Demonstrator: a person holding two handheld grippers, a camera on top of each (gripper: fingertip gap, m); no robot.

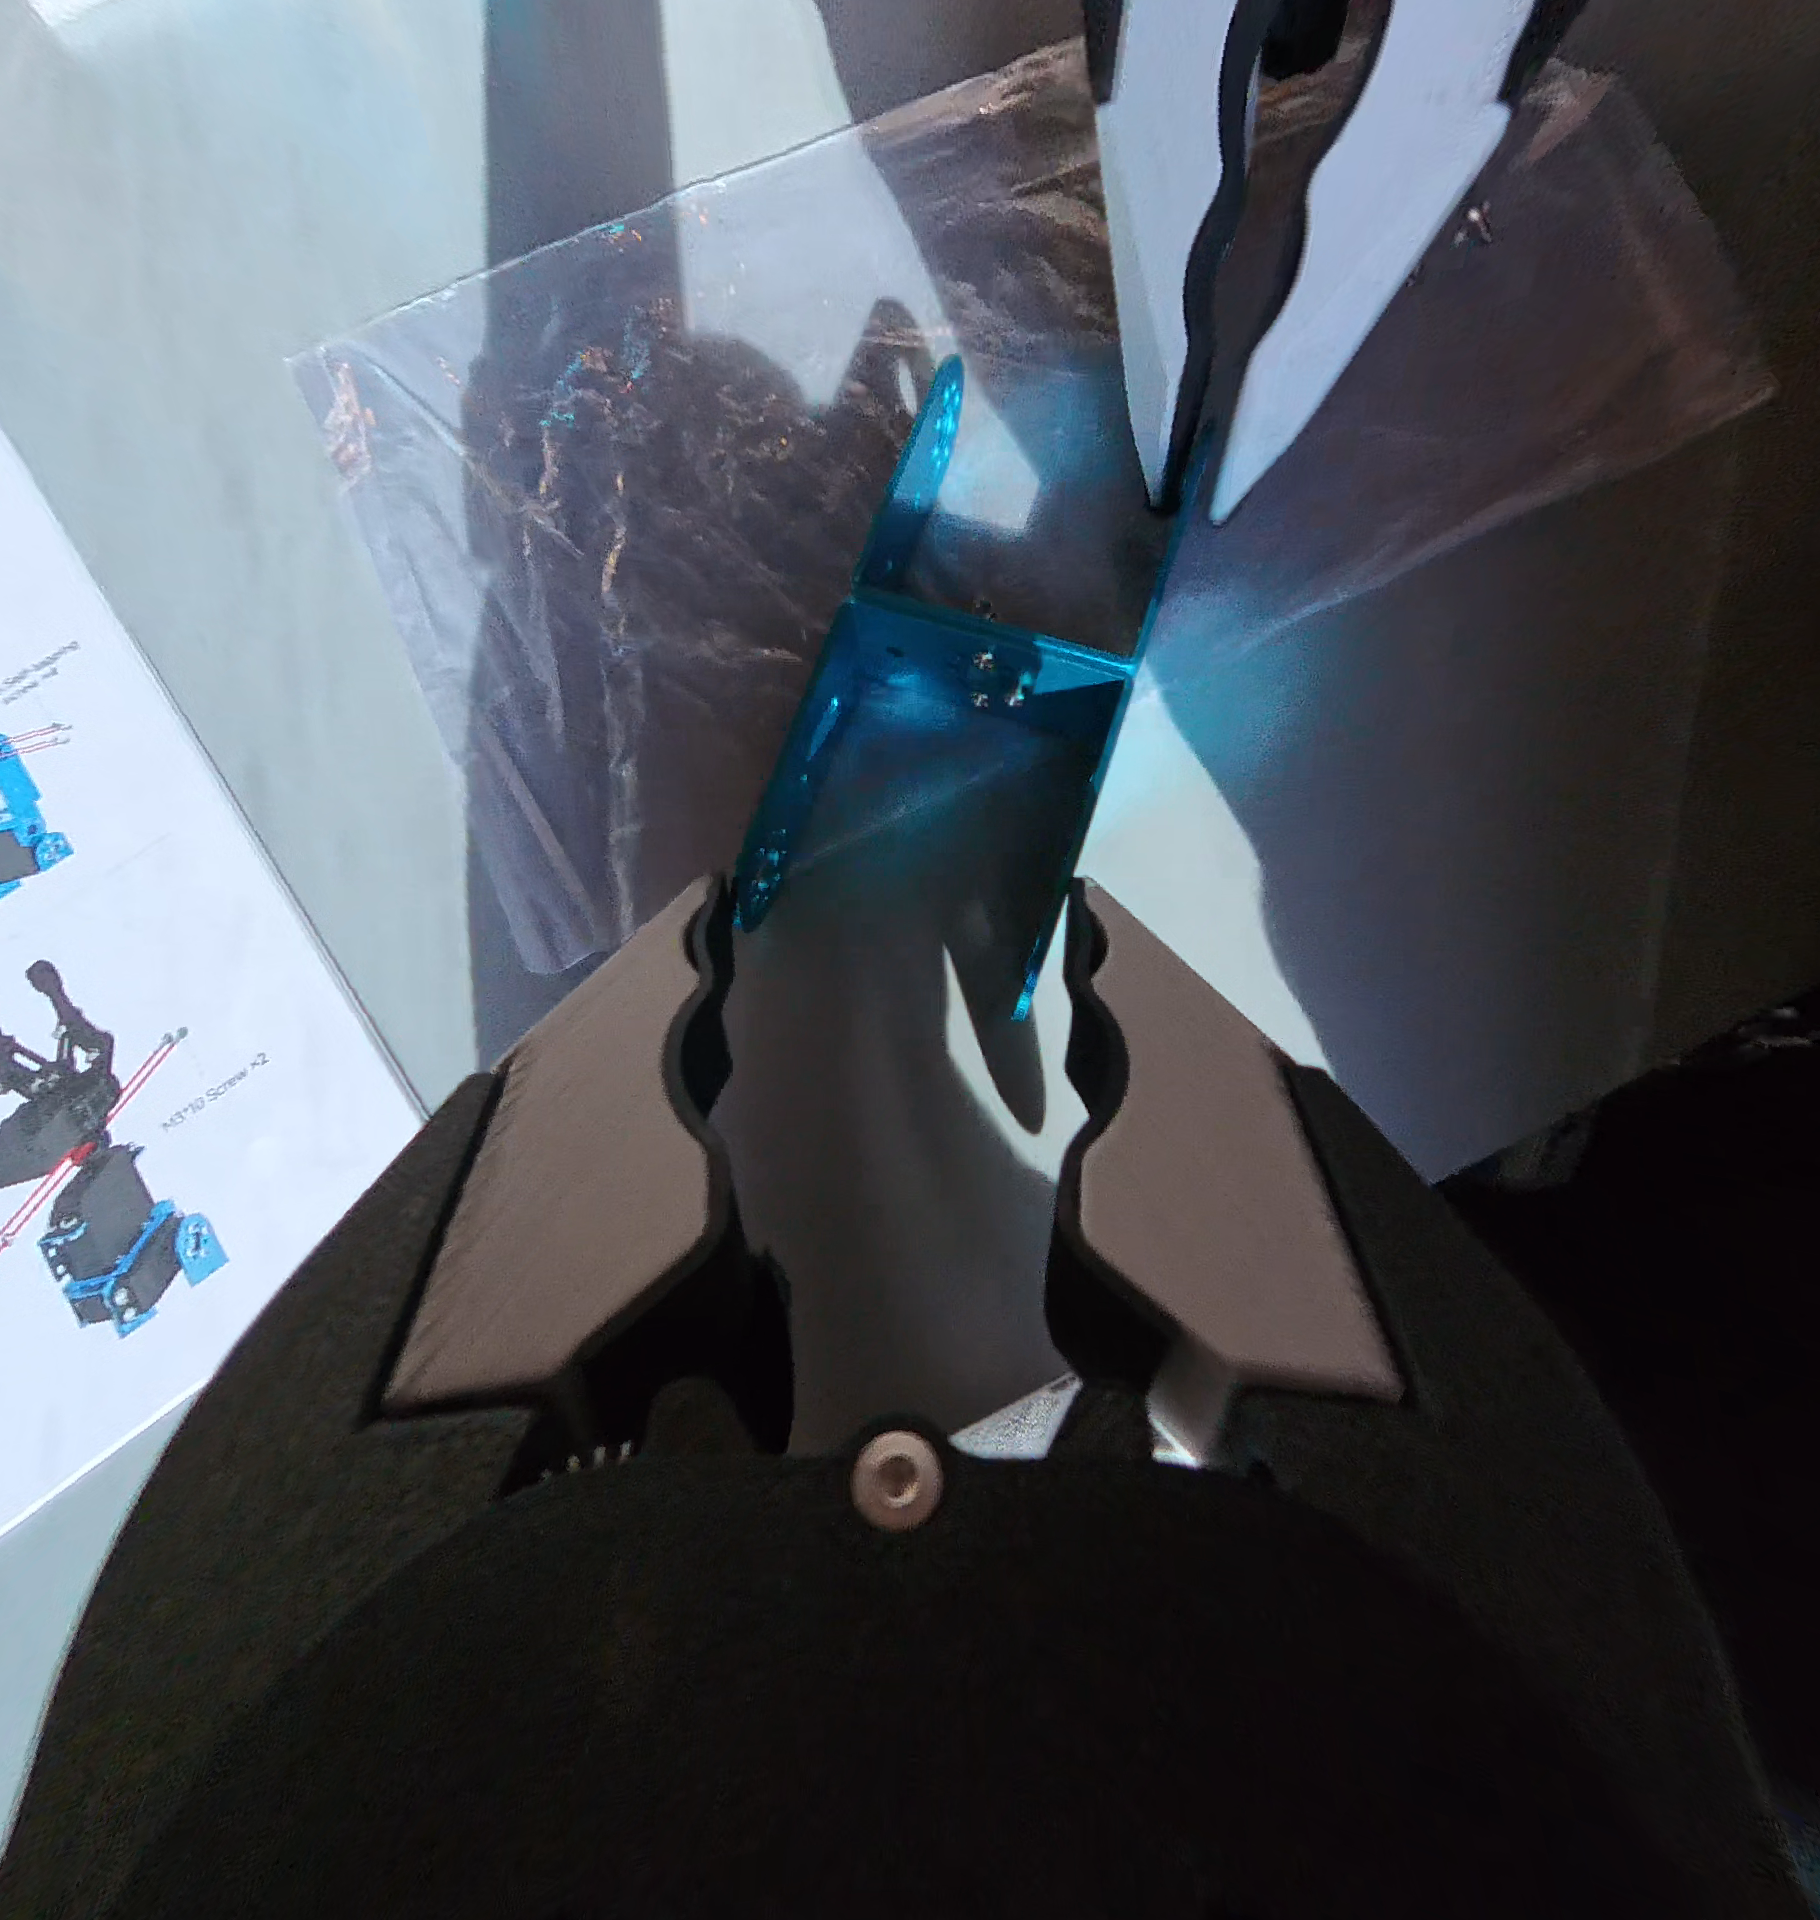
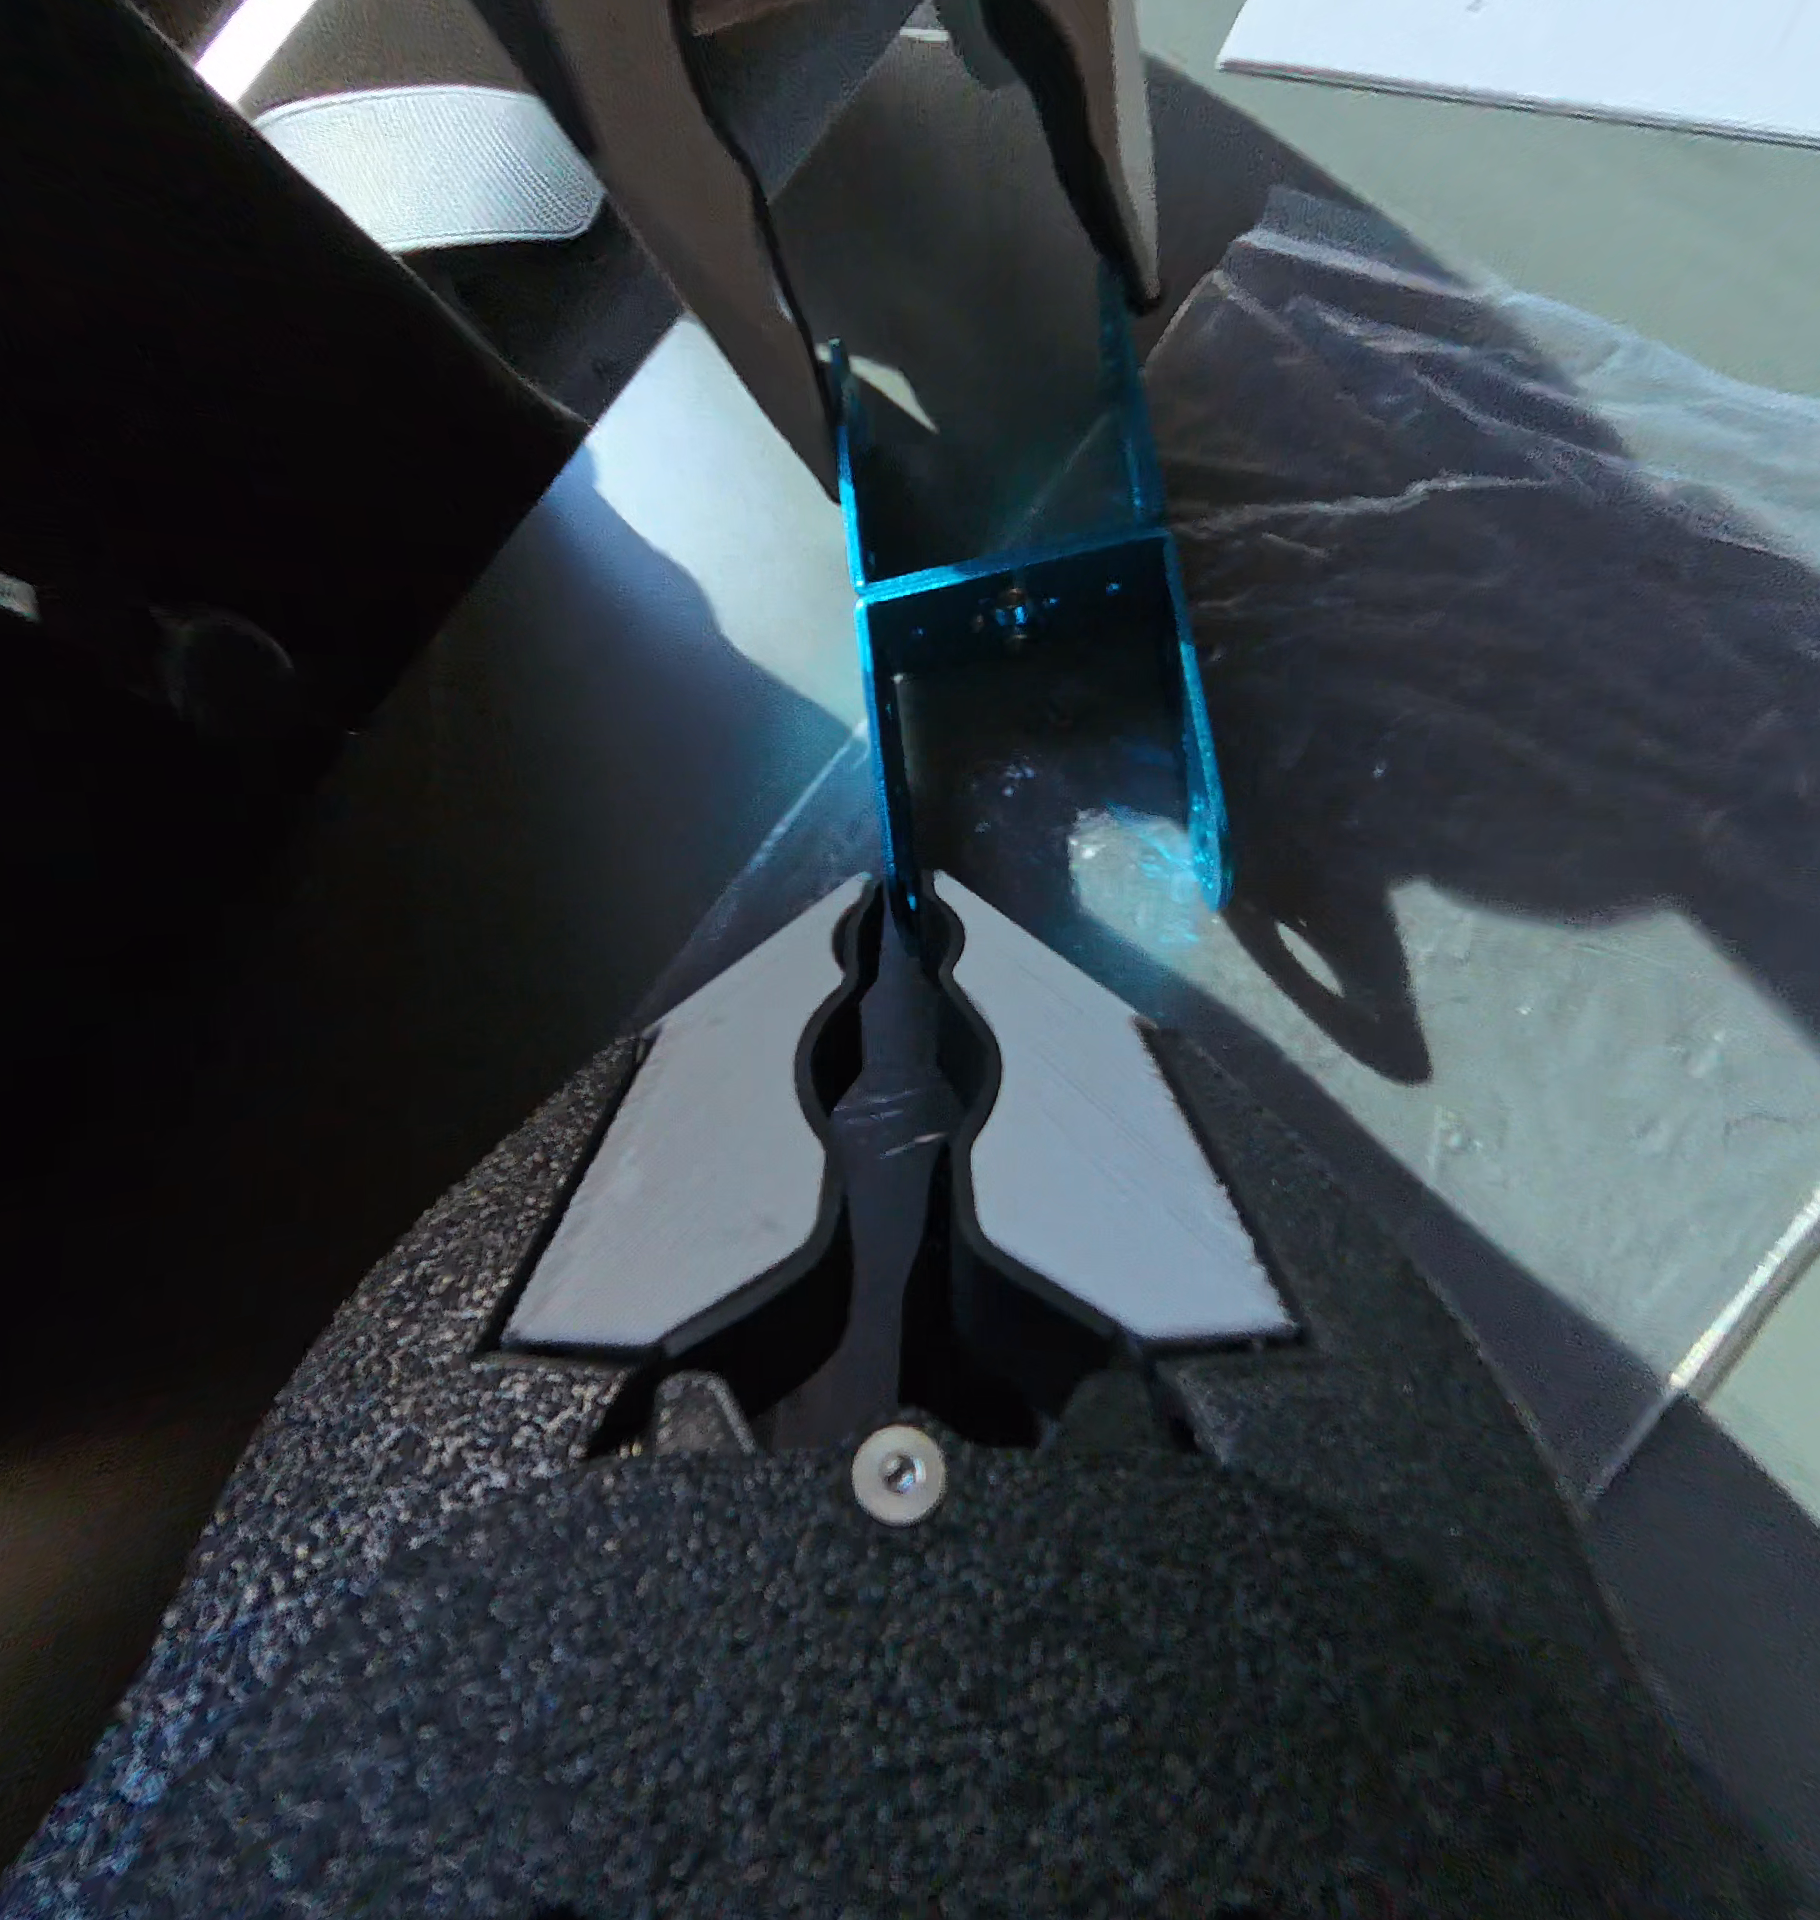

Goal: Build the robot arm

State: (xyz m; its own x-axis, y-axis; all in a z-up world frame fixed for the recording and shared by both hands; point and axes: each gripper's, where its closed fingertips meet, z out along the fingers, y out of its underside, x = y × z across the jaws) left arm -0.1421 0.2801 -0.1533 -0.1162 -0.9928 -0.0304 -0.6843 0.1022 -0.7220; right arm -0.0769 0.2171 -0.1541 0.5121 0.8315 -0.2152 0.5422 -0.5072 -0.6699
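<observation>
A blue metal bracket assembly (image 1: 947, 717), two U-shaped pieces joined back to back with small screws, is held above a glass table. My left gripper (image 1: 898, 904) spans the near U, its fingers pressed on the outer faces of both flanges. My right gripper (image 2: 904, 894) is shut on one flange of the opposite U of the bracket (image 2: 1031, 623). The right gripper also shows at the top of the left wrist view (image 1: 1192, 488), pinching that flange edge. The left gripper shows at the top of the right wrist view (image 2: 979, 374).
A clear plastic bag (image 1: 594, 499) lies flat on the glass table under the bracket; it also shows in the right wrist view (image 2: 1508, 1039). A white instruction sheet with drawings (image 1: 106, 935) lies at the left. A dark bulky object (image 2: 158, 416) stands beside the table. One gripper's finger ends stand about 10 cm off the other's.
</observation>
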